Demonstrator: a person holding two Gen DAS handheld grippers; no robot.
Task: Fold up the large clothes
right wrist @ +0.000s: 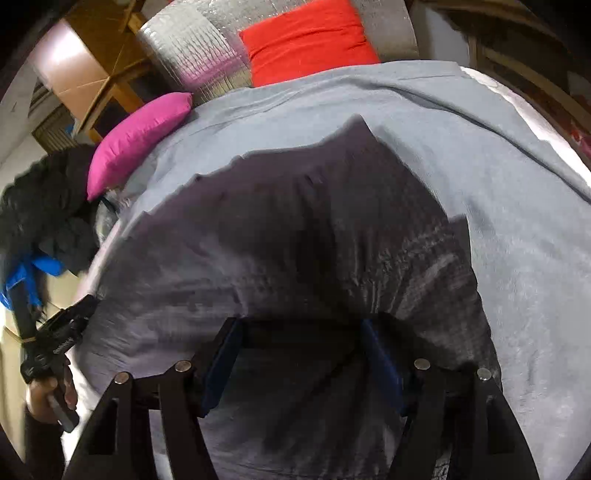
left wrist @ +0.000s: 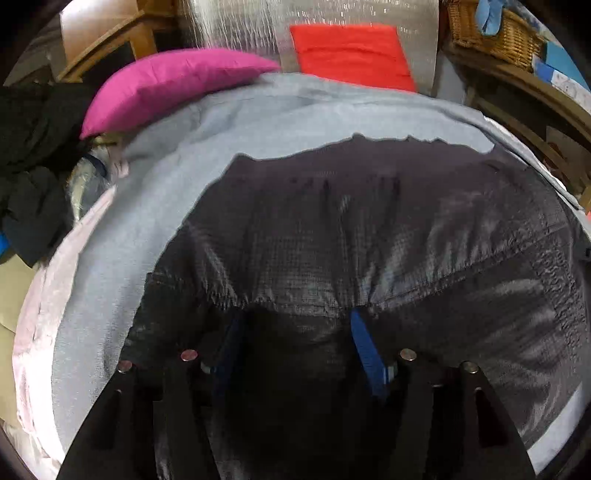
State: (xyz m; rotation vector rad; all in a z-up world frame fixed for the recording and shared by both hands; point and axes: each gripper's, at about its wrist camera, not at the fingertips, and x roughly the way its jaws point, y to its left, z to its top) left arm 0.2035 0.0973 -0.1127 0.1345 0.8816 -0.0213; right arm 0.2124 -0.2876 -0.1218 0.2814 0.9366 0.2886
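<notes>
The left gripper (left wrist: 295, 314) hangs over a dark garment (left wrist: 369, 229), its blue-padded fingers (left wrist: 364, 347) spread apart with a raised fold of the cloth between them; the pads do not appear to press on it. The right gripper (right wrist: 303, 328) likewise stands with its fingers (right wrist: 221, 354) wide apart above the same dark garment (right wrist: 277, 229), nothing pinched between them.

Going from the biggest thing down: a grey-blue blanket (left wrist: 258, 110) covers the bed, and the dark, thin, slightly shiny garment lies spread across the middle of it, wrinkled and partly doubled over itself. In the right wrist view one corner of it points toward the head of the bed. A silvery quilted panel (right wrist: 184, 48) stands behind the bed. Against it leans a red cushion (left wrist: 351, 55), and to its left a magenta pillow (left wrist: 166, 88) lies at the blanket's edge. A heap of black clothing (left wrist: 29, 177) sits off the bed's left side. A wicker basket (left wrist: 498, 33) rests on a wooden shelf at upper right. At the left edge of the right wrist view, the person's left hand (right wrist: 48, 398) grips the other gripper's handle.
</notes>
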